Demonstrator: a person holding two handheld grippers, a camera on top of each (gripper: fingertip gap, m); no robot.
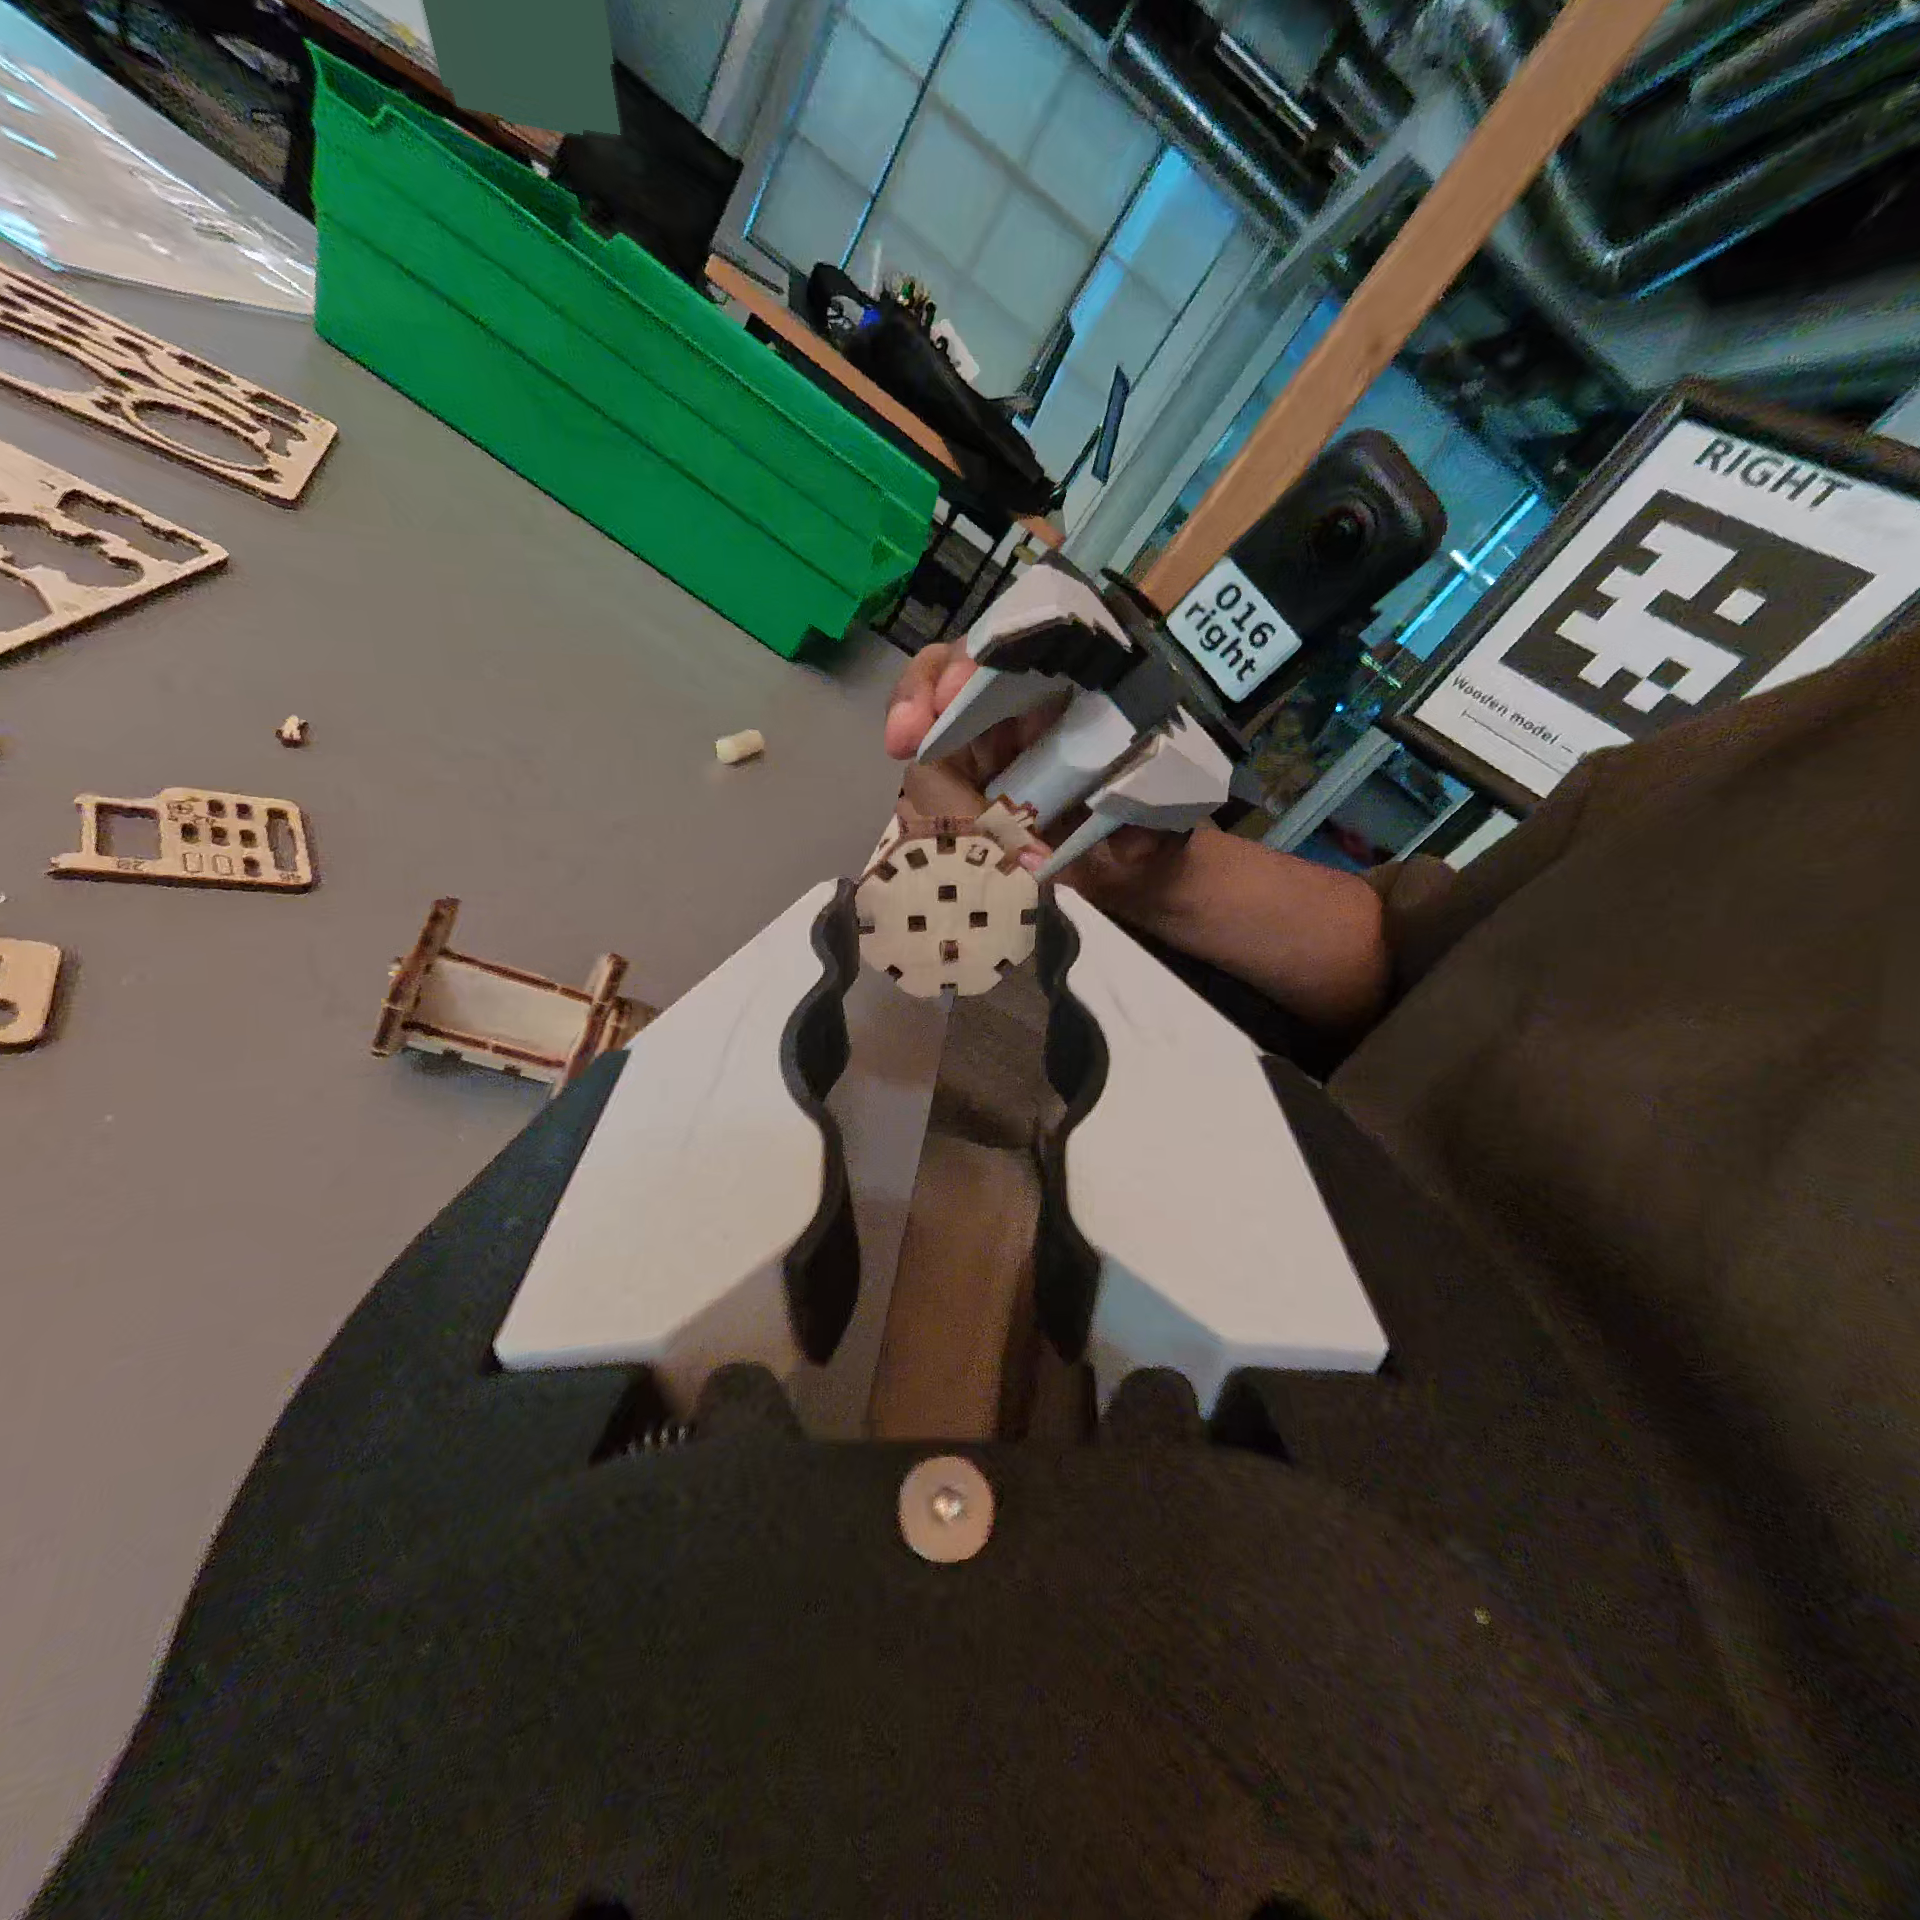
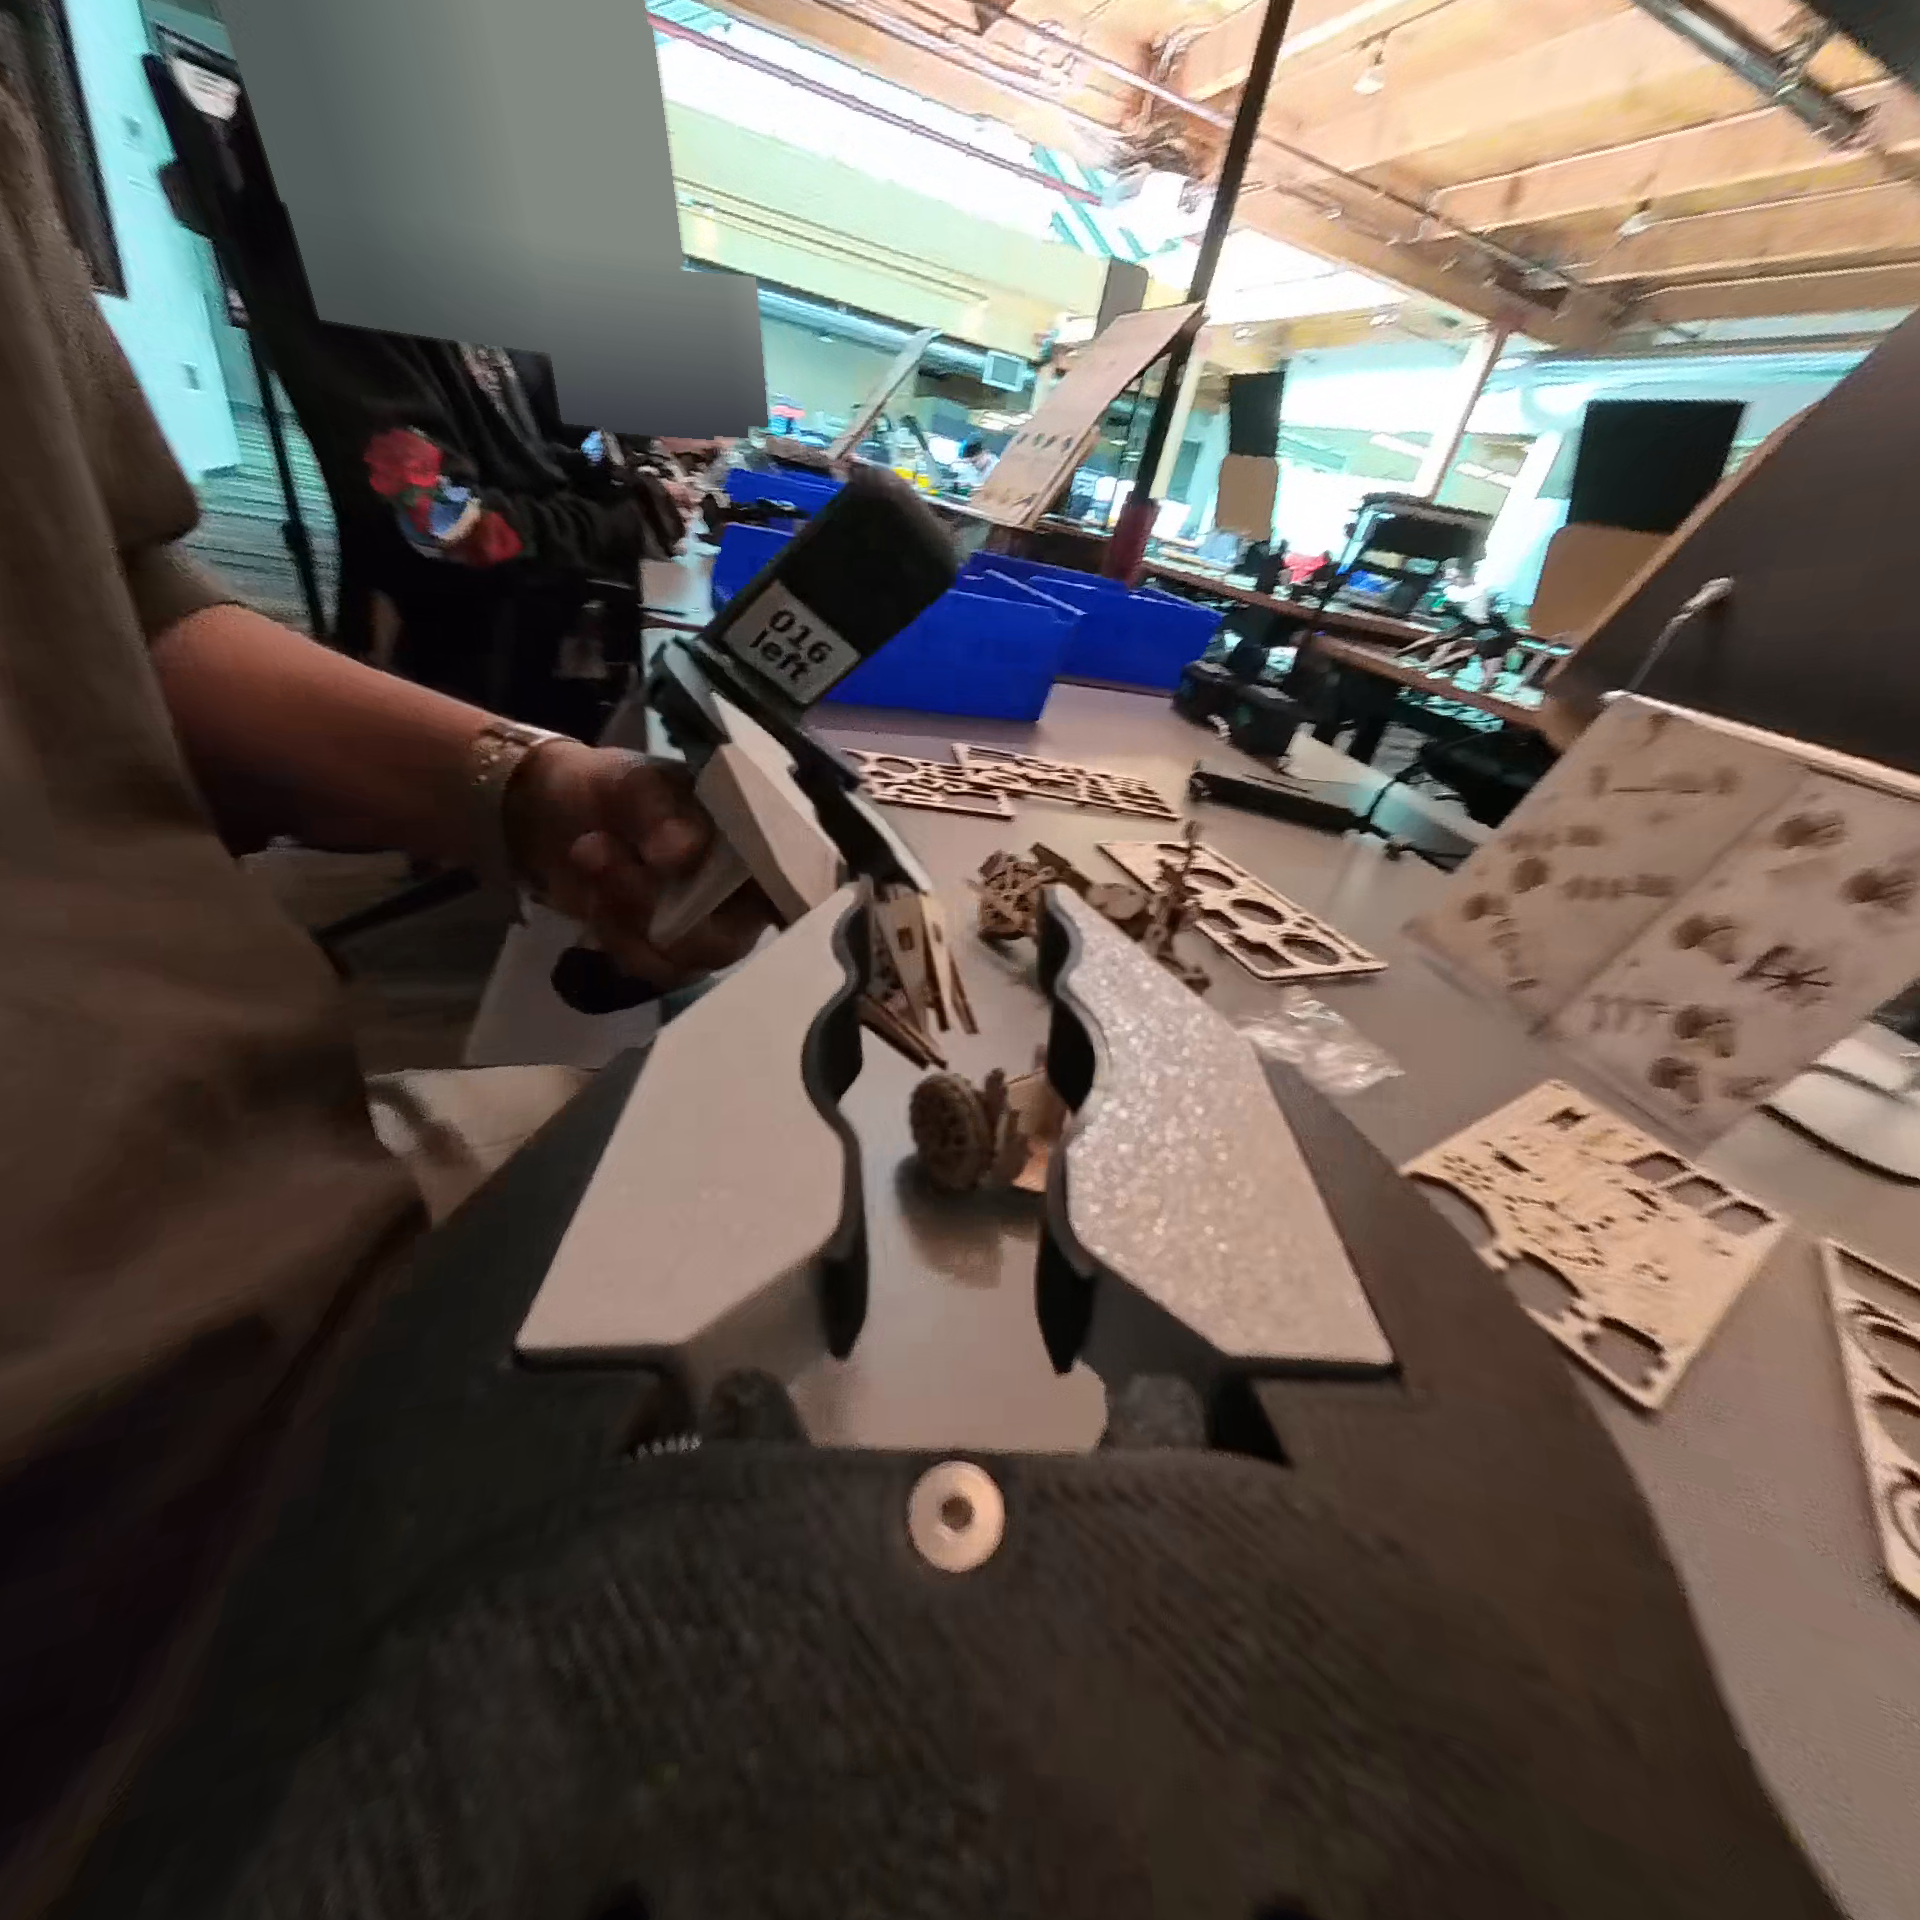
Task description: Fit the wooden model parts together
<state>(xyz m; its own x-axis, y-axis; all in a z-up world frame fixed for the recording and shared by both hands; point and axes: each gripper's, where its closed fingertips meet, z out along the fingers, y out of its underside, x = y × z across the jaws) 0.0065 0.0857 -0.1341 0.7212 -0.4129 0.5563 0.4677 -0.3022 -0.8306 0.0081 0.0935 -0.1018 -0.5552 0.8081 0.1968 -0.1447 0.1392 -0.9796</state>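
Disc-first is how I see the part in the left wrist view: my left gripper point(image 1: 948, 925) pinches a wooden drum assembly point(image 1: 948, 920) at its fingertips, centre frame, its round slotted end plate facing the camera, so its long axis runs straight away from me. The right gripper point(image 1: 1039, 821) reaches in from the upper right, tips just beside the drum's far end; from here I cannot tell how its fingers stand. Left of my fingers a small wooden frame piece point(image 1: 504, 1003) lies on its side on the grey table point(image 1: 520, 644), with cut-out sheets point(image 1: 156, 384) at the left edge and a green bin point(image 1: 603, 384) along the far edge. Bare tabletop lies between them.

Right wrist view: my right gripper point(image 2: 951, 920) is spread, nothing between its fingers. The drum juts down and rightward from the left gripper point(image 2: 883, 914) at centre, held off the table. A wheeled wooden piece point(image 2: 961, 1132) rests on the table below it. Sheets point(image 2: 1590, 1226) crowd the right side; an instruction booklet point(image 2: 1683, 914) stands propped there.
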